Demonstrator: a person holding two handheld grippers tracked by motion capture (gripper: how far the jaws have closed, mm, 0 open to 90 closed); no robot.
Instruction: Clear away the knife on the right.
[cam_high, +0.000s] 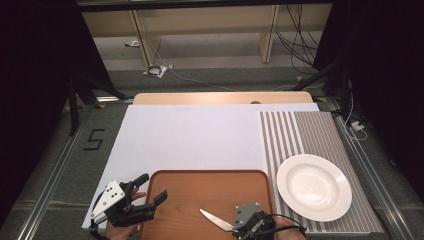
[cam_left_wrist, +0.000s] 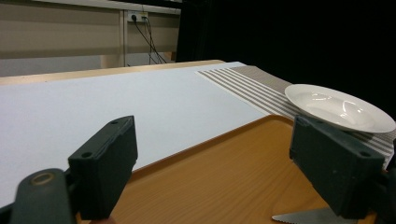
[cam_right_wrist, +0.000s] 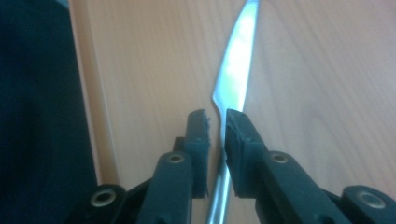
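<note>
Knife (cam_high: 216, 220) lying on wooden tray (cam_high: 210, 187), near that tray's front edge, blade aimed left toward the middle of the tray, tip free and bare on the wood. Handle end caught between the pads of right tongs (cam_high: 234, 227), at the bottom of the high view. Seen close in the right gripper view: knife (cam_right_wrist: 236, 70) running straight up from between the two black jaws, silver blade widening just past the pads and tapering to a point at the top; right tongs (cam_right_wrist: 218, 128) nearly closed, pads pressed on the narrow neck of the metal from both sides, a firm pinch on a thin thing. Serrated edge of the knife (cam_left_wrist: 313, 217) peeking into the bottom of the left gripper view, flat on the tray (cam_left_wrist: 224, 172). Left tongs (cam_high: 152, 192) at the tray's left front corner, jaws spread wide, nothing between them, well apart from the blade; same wide spread plain in the left gripper view (cam_left_wrist: 212, 163). Tray resting at the front of a white sheet (cam_high: 195, 135) covering much of the surface. White plate (cam_high: 314, 186) to the right of the tray, bare, sitting on a striped grey mat (cam_high: 300, 130), just beside the tray's right edge.
</note>
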